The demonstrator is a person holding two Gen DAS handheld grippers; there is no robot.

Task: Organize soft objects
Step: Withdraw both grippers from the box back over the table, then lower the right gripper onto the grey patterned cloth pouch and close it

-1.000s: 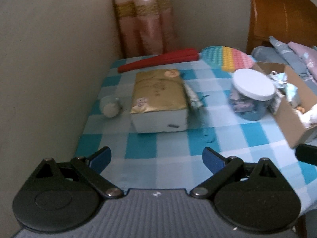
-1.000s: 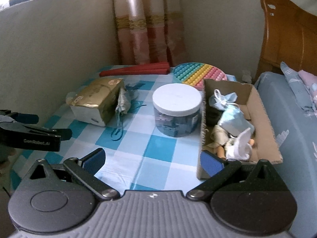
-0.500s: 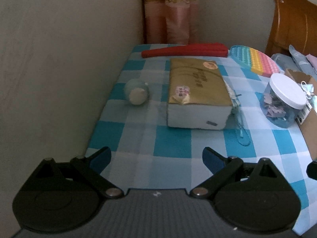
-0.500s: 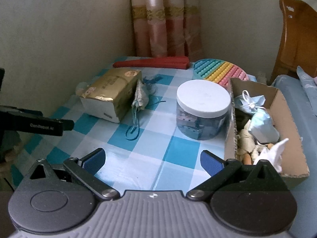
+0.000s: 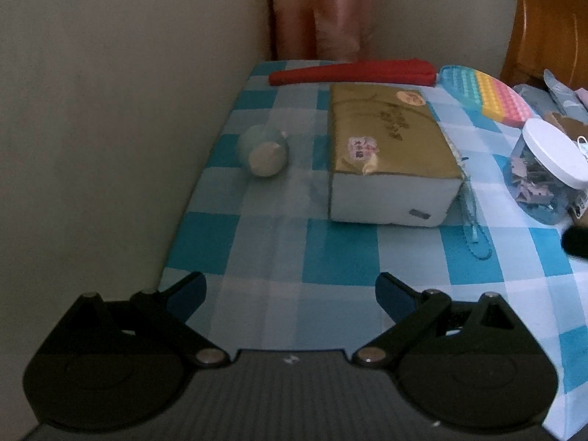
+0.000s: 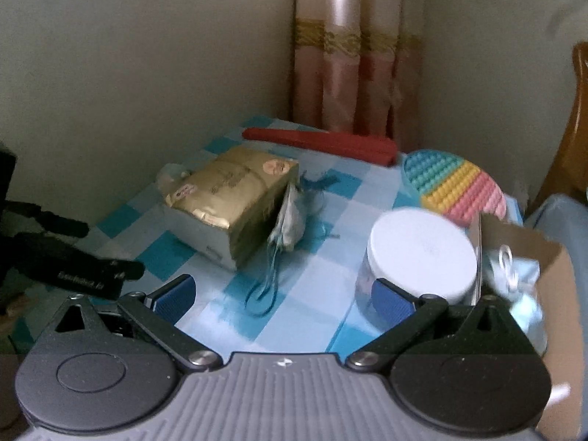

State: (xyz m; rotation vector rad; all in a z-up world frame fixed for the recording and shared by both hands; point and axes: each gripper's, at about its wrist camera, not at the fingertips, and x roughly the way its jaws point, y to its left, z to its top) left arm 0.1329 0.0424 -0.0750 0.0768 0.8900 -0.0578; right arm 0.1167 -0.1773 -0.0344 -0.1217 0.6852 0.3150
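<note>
Here, from the left wrist, the left gripper (image 5: 290,288), jaws apart and empty, faces a pale pouch (image 5: 264,150) at 11 o'clock, likely its target; from the right wrist, the right gripper (image 6: 281,294), jaws also apart, hangs over a teal-stringed pouch (image 6: 290,220) at 12, box (image 6: 551,268) at 3.

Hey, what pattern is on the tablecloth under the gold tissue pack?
The tablecloth has a blue, pale-blue and white check, clearest in the left wrist view, around the gold tissue pack.

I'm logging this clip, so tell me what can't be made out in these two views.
- Cardboard box, right wrist view: contents blurred and cut off by the frame edge.
- Small pouch, left wrist view: too blurred to identify; in the right wrist view the tissue pack mostly hides it.
- Jar: contents unclear.
</note>
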